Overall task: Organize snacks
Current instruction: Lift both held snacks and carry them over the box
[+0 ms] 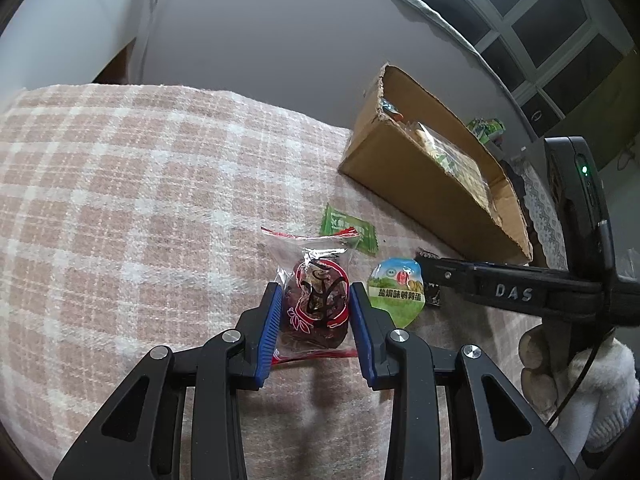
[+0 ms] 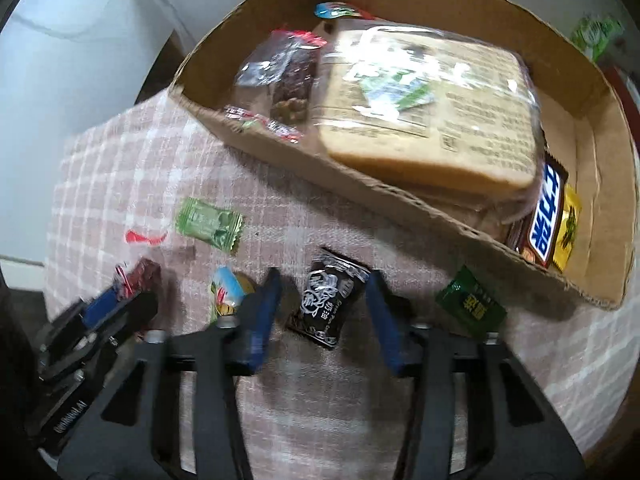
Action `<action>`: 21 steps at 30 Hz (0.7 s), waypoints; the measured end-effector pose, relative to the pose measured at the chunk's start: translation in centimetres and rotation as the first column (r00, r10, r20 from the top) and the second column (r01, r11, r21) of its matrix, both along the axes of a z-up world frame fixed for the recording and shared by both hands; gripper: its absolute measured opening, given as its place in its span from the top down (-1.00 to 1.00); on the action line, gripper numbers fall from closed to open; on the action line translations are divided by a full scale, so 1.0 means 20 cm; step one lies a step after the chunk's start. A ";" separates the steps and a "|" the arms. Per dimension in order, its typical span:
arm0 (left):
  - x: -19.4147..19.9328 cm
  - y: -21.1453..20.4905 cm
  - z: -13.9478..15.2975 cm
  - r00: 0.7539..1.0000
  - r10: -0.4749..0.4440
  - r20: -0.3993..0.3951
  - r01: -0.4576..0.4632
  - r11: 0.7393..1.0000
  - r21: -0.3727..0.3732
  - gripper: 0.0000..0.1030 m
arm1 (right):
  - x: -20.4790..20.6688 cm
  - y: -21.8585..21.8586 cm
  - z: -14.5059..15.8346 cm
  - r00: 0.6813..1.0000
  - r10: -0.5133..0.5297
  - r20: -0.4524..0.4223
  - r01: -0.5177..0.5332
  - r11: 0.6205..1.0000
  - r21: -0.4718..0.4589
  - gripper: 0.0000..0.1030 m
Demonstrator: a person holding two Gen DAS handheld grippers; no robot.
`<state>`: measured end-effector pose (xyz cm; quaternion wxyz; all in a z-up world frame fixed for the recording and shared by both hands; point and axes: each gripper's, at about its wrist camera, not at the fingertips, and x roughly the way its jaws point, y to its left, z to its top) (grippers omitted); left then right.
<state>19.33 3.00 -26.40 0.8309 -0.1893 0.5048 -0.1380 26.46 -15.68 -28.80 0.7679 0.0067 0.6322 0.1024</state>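
My left gripper (image 1: 314,300) is shut on a clear packet with a dark red dried fruit (image 1: 316,304), which rests on the pink plaid cloth (image 1: 140,200). My right gripper (image 2: 322,280) points steeply down and stands open astride a small black packet (image 2: 326,304). That packet lies flat on the cloth, with a gap at the left pad. A cardboard box (image 2: 320,168) just beyond holds bagged bread (image 2: 432,108), a chocolate bar (image 2: 548,216) and other wrapped snacks. The same box (image 1: 400,176) shows at the right in the left wrist view.
Loose on the cloth lie a green candy (image 1: 348,232), a round foil-lidded cup (image 1: 396,292) and a dark green packet (image 2: 470,304). A hand in a white sleeve (image 1: 540,368) holds the right tool. The cloth's far edge drops off toward a grey wall.
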 end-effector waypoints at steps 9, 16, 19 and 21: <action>0.03 -0.01 0.06 1.000 -0.005 0.017 0.005 1.000 0.002 0.37 | -0.04 -0.11 0.03 1.000 0.029 -0.001 -0.029 0.999 0.024 0.46; 0.05 -0.04 0.18 0.998 -0.011 0.055 0.011 1.000 -0.006 0.37 | -0.13 -0.17 0.15 0.999 0.040 0.036 -0.042 0.997 0.063 0.46; 0.08 -0.06 0.26 0.996 -0.018 0.082 0.019 1.000 -0.008 0.37 | -0.14 -0.23 0.26 0.997 0.037 0.062 -0.042 0.996 0.080 0.46; 0.10 -0.08 0.31 0.994 -0.027 0.104 0.028 1.000 -0.007 0.37 | -0.15 -0.28 0.32 0.996 0.034 0.082 -0.041 0.995 0.087 0.46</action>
